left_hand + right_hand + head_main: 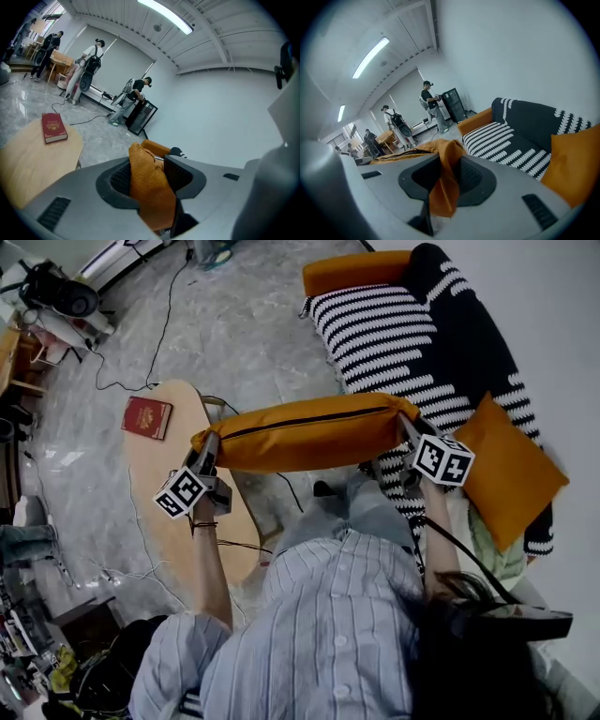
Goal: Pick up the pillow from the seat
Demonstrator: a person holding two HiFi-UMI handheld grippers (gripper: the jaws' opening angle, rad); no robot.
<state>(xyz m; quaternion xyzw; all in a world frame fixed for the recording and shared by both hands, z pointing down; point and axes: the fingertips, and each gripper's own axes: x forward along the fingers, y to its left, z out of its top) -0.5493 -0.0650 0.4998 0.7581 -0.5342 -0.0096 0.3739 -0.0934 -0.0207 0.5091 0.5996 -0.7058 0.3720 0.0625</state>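
Note:
An orange pillow (309, 432) with a dark zip hangs in the air in front of me, stretched between both grippers, off the sofa. My left gripper (208, 444) is shut on its left corner; in the left gripper view the orange cloth (149, 185) is pinched between the pads. My right gripper (410, 426) is shut on the right corner, and the right gripper view shows the fabric (443, 183) squeezed between its jaws. The black-and-white striped sofa seat (394, 343) lies beyond and to the right.
A second orange pillow (506, 470) leans on the sofa at the right. A low oval wooden table (169, 484) with a red book (147, 417) stands to the left, cables trail over the grey floor. People stand with equipment far back in the room (91, 63).

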